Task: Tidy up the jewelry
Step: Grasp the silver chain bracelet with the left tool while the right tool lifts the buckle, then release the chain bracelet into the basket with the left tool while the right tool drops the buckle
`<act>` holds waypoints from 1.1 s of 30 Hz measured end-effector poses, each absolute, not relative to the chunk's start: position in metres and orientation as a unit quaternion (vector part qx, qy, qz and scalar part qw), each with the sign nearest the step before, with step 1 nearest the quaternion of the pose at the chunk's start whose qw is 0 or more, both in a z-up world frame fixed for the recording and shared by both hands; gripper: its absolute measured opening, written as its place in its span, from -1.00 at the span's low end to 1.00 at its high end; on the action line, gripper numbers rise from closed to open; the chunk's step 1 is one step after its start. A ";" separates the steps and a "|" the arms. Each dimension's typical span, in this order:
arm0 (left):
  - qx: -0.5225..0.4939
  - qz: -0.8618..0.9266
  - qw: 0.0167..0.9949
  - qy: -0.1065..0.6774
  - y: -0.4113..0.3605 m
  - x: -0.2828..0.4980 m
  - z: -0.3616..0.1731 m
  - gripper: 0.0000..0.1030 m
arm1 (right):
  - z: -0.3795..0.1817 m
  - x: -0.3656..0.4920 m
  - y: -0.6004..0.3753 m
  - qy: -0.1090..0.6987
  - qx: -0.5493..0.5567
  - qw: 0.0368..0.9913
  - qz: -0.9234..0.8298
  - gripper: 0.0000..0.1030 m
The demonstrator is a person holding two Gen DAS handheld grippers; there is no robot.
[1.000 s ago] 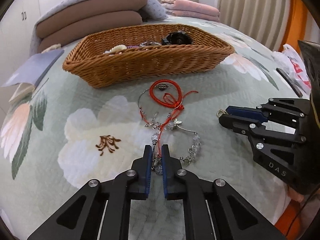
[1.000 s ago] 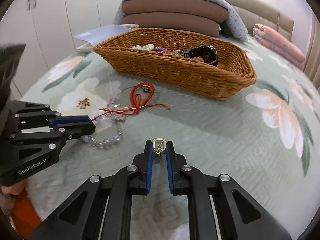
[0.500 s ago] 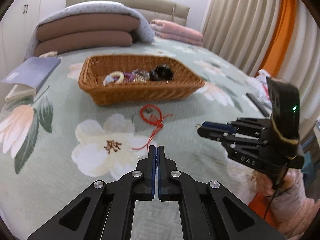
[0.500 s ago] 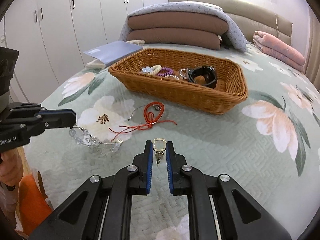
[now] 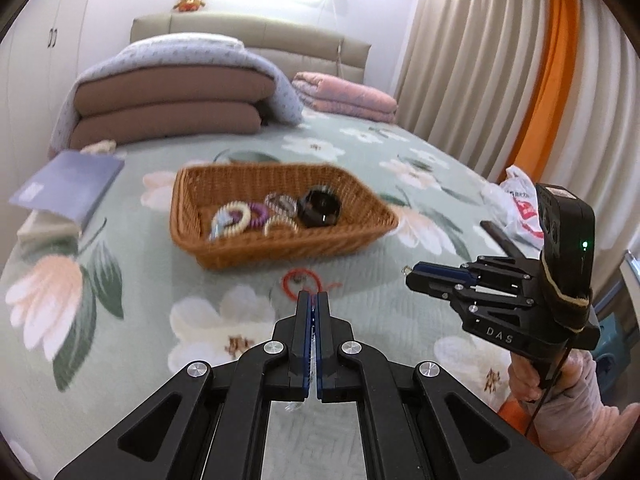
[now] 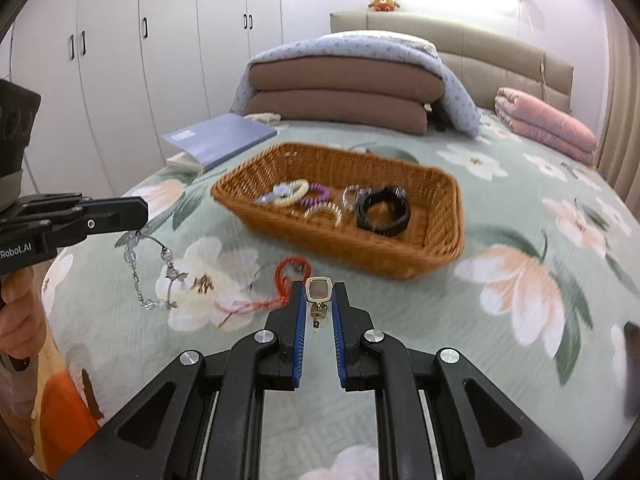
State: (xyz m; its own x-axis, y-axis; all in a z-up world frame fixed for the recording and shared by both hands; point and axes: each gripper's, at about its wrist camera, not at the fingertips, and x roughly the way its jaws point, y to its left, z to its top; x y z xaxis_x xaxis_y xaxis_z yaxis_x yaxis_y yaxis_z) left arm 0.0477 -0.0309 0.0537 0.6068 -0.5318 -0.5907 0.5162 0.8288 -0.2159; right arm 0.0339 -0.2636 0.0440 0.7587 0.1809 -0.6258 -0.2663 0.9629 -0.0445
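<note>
Left gripper [image 5: 313, 300] clamped on bracelet [image 6: 154, 270], dangling above quilt [image 6: 460, 320]. Right gripper [image 6: 318, 300] pinching earring [image 6: 318, 294]. Bracelet visible only from right wrist. Basket [image 6: 400, 258] beyond.

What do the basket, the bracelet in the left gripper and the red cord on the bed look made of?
Basket: woven wicker or rattan, tan, matte; the weave shows on its walls. Bracelet: thin silvery wire with clear beads, glass or plastic, I cannot tell; it hangs from the left gripper. Red cord: soft braided string, looped and limp.
</note>
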 end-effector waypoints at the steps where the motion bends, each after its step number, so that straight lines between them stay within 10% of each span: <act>1: -0.011 -0.293 0.898 0.329 -0.032 0.050 0.058 -0.98 | 0.049 0.037 -0.264 0.322 -0.068 0.937 0.117 -0.72; 17: 0.000 -0.277 0.920 0.278 -0.066 0.144 0.107 -0.98 | 0.092 0.161 -0.269 0.314 -0.038 0.943 0.108 -0.72; 33: -0.020 -0.253 0.912 0.321 -0.074 0.232 0.058 -0.98 | 0.020 0.268 -0.263 0.441 0.007 0.891 0.110 -0.72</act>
